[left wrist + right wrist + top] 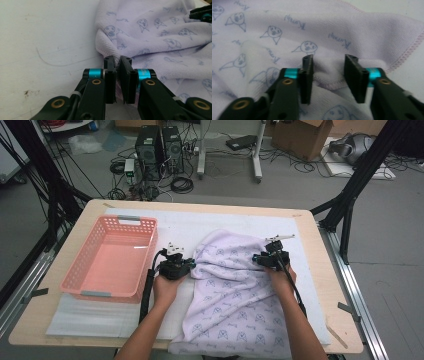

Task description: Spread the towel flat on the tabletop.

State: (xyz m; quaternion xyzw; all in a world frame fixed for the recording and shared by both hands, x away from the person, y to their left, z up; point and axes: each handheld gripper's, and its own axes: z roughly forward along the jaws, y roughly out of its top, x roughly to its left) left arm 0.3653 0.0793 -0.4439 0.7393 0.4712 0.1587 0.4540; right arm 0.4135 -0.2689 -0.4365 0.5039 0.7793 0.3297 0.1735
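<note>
Looks like a robotics lab – two computer towers (160, 150) on the grey floor, loose cables (181, 184) everywhere (a cardboard box (303, 136) too), and black rig struts (361, 172) flanking the wooden table (95, 206).

Left gripper (191, 263) and right gripper (256, 258) meet a lilac towel (232, 295); pink basket (113, 258) lies left

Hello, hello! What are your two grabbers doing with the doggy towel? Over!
Left hand-held gripper shut on towel edge. Right hand-held gripper open, towel hem between its jaws, not pinched. Basket off to the left, nothing in the way.
</note>
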